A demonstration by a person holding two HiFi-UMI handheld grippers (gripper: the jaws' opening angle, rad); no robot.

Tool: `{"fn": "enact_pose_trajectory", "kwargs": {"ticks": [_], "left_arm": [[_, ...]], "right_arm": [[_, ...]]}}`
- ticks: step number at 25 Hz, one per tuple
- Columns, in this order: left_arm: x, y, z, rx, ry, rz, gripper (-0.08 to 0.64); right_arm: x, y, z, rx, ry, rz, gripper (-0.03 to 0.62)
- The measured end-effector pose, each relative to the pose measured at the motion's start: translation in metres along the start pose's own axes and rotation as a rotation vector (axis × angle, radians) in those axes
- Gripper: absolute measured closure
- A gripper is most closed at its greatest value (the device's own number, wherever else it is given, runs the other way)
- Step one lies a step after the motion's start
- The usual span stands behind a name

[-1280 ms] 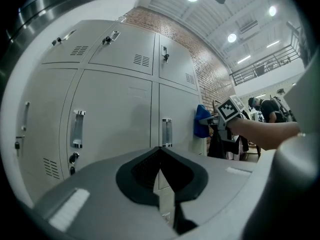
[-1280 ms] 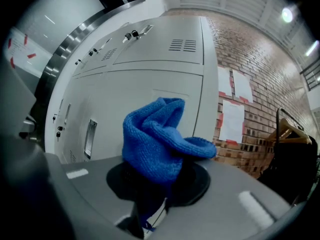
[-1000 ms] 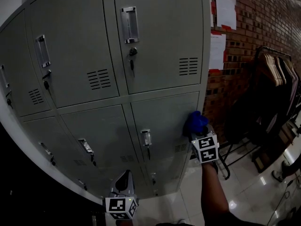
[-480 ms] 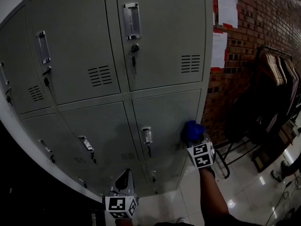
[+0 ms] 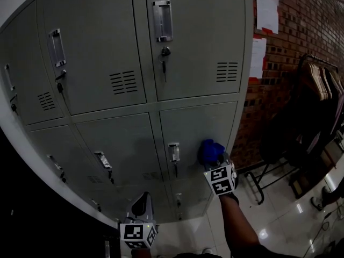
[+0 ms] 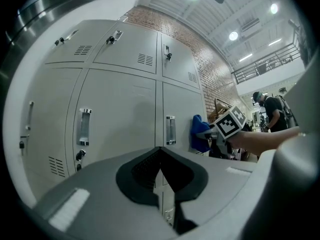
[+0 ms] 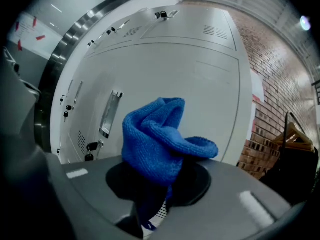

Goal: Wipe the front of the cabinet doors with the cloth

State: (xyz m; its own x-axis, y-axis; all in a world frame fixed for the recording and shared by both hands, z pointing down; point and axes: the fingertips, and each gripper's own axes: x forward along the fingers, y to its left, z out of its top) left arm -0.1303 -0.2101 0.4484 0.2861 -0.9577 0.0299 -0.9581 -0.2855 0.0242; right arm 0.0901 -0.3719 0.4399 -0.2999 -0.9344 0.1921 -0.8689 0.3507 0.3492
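The grey cabinet (image 5: 113, 47) has several locker doors with metal handles and keys in the locks. My right gripper (image 5: 214, 163) is shut on a bunched blue cloth (image 5: 210, 149). The cloth is pressed against the lower right door (image 5: 188, 125), just right of that door's handle (image 5: 173, 152). In the right gripper view the cloth (image 7: 160, 144) bulges out of the right gripper (image 7: 162, 179) and hides the fingertips. My left gripper (image 5: 142, 204) hangs low in front of the bottom doors, shut on nothing. In the left gripper view the left gripper (image 6: 160, 156) points at the doors, with the cloth (image 6: 199, 133) at the right.
A brick wall (image 5: 301, 31) with pinned papers (image 5: 267, 9) adjoins the cabinet's right side. A clothes rack (image 5: 317, 90) with hangers stands on the glossy tiled floor (image 5: 269, 219) at the right. A person (image 6: 272, 111) stands far off in the left gripper view.
My right gripper has slid the cloth left and slightly down across the lower right door, closer to its handle. The left gripper has stayed put.
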Motion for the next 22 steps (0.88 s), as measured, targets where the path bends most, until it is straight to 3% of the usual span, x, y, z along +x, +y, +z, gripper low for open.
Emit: {"fn": "enact_pose_trajectory", "kwargs": {"ticks": [7,14,22], "left_arm": [[-0.002,0.003,0.003,-0.005,-0.011,-0.008,0.543],[-0.014,0.025,0.001,-0.009,-0.013,0.031,0.543],[-0.016,0.034,0.001,-0.008,-0.006,0.037,0.541]], "right_arm": [[0.011,0.059,0.027,-0.049,-0.044,0.089,0.5],[0.019,0.103,0.046,-0.055,-0.07,0.16,0.502],[0.009,0.1,0.054,0.027,-0.132,0.158,0.5]]}}
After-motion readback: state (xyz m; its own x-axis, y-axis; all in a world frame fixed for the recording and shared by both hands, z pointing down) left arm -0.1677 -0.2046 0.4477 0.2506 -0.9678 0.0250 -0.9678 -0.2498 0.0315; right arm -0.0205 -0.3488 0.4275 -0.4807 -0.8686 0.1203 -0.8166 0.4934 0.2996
